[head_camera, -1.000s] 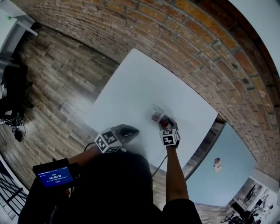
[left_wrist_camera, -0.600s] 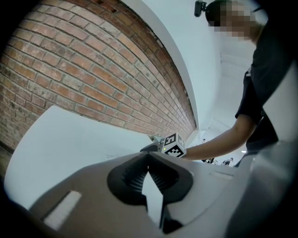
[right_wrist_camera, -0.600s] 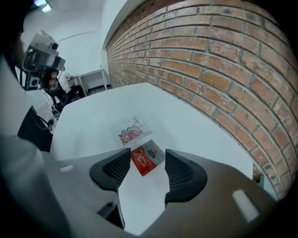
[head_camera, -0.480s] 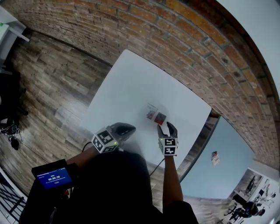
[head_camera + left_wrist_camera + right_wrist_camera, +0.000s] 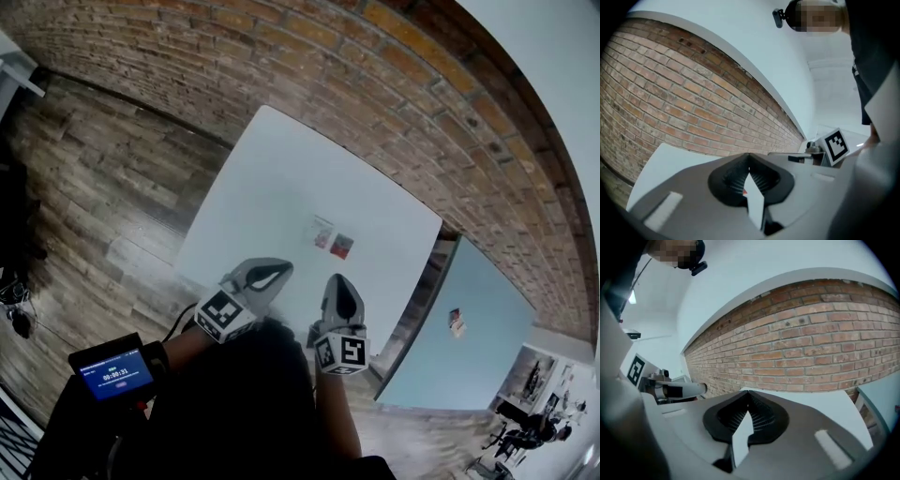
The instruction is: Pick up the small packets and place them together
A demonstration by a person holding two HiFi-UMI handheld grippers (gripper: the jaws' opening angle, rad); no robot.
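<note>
While holding both tools over the near edge of the white bench [image 5: 272, 178], grips nothing in either. Has the left gripper [image 5: 284, 270] with jaws pressed together and empty (ribbed pads meeting at the tip in the left gripper view, a thin pale sliver below them). Has the right gripper [image 5: 337, 280] just beside it, to the right, jaws having just been closing and now met, with no packet between them. Looks along them in the right gripper view toward the brick wall [image 5: 281, 56] and the far bench edge. Finds the two small packets flat on the bench ahead of both grippers, apart from the jaws: a paler packet [image 5: 322, 232] and a red packet [image 5: 342, 246], just beside each other (touching or not: too small to tell). Places them nearer the right gripper than the left. Shows a marker cube [image 5: 223, 314] at the back of the left gripper, a second cube [image 5: 342, 354] behind the right, a small blue-lit screen [image 5: 114, 375] on the left forearm, and wooden floor [image 5: 103, 187] left of the bench.
</note>
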